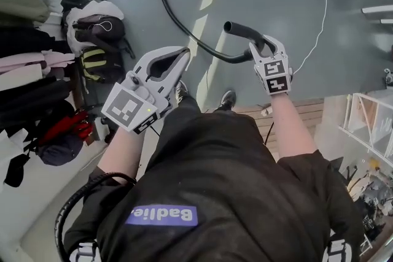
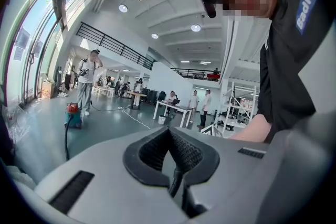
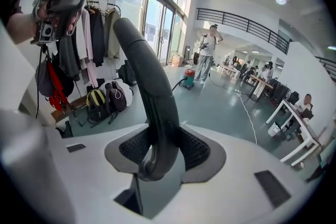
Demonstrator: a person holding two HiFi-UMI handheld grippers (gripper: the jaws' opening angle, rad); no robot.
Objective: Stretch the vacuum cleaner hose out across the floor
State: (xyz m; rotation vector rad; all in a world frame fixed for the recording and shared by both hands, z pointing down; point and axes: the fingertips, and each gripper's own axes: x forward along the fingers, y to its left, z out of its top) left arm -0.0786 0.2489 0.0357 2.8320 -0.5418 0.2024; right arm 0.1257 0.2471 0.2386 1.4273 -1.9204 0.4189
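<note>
Right gripper (image 3: 157, 152) clamped on hose (image 3: 149, 86) end; left gripper (image 2: 170, 139) closed, empty. Hose curves ahead, stretching not yet done.

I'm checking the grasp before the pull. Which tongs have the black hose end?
The right tongs, closed on the curved black hose end. The left tongs are shut with no hose between their pads.
</note>
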